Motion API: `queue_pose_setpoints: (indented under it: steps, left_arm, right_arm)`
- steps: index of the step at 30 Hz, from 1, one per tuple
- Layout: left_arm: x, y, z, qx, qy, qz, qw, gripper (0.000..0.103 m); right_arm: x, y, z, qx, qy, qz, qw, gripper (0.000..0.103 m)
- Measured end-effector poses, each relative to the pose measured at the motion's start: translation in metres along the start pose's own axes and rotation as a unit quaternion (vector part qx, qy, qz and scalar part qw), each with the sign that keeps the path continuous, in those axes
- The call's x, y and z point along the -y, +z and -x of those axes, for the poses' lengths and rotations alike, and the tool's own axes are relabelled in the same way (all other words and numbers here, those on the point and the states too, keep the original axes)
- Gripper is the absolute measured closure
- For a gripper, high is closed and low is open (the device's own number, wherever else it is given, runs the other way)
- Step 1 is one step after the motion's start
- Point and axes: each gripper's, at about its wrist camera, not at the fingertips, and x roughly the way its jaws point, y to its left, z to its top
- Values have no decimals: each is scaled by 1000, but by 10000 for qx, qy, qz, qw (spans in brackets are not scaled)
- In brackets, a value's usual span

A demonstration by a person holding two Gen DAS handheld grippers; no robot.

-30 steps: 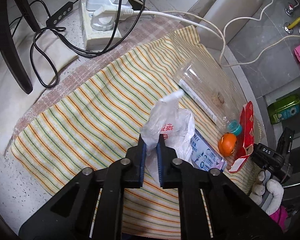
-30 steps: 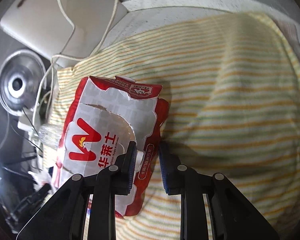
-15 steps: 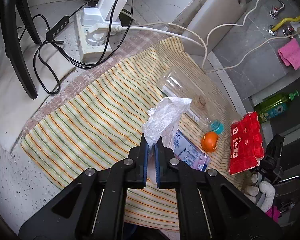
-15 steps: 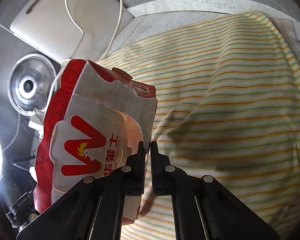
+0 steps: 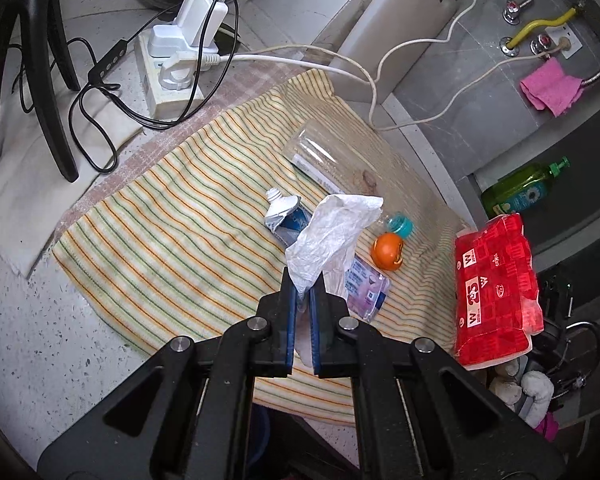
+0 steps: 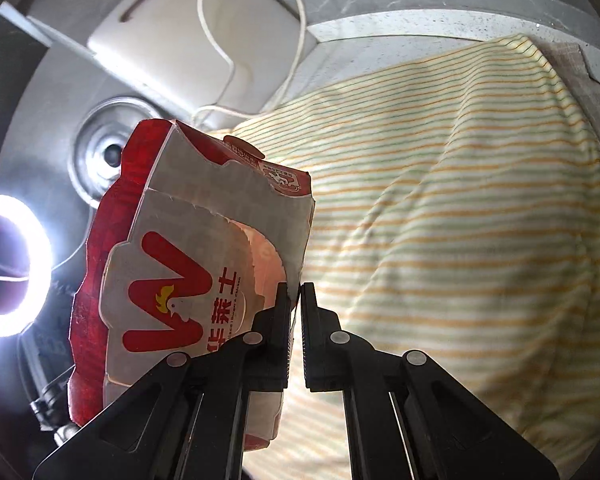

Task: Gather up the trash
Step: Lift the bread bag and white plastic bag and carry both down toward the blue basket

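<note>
Left wrist view: the left gripper [image 5: 304,280], pinched tight on the plastic bag [image 5: 332,236], has lifted it off the striped cloth [image 5: 172,240], uncovering a toothpaste tube [image 5: 286,216].

Right wrist view: the right gripper [image 6: 295,296] has just closed on the edge of the red carton [image 6: 180,280] and raised it clear of the cloth, so 2 trash pieces are ready to carry away.

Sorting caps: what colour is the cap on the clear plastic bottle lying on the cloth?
Teal, on the clear plastic bottle; best seen from the left wrist.

Speckled counter [image 5: 28,344], striped cloth [image 5: 172,240], grey wall [image 5: 452,120], ring light [image 6: 8,264]
</note>
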Motion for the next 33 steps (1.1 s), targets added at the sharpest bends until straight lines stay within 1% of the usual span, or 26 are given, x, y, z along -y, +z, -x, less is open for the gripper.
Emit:
queue_pose_setpoints:
  steps: [4,9,16,23,33]
  left_arm:
    - [-4,-13,11,-30,-66,-58,10000,99]
    - [-13,-33,27,-96,-115,-149,9998,99]
    - [-29,-63,47,-241,-113,-279,9993,99]
    - [-43,-92,59,-407,-44,-461,9981,99]
    - [-63,-134,60,-701,64,-625,9956,99]
  right_arm:
    - [-9,-17,3,-74,103,35,9999,100]
    - [-21,-48,6,-149,207,33,9997,100]
    - [-44,-93,5,-239,249,119,9993,100]
    - [-61,-134,-4,-348,216,249,9988,100]
    - [-74,-190,-16,-580,87,396,9975,100]
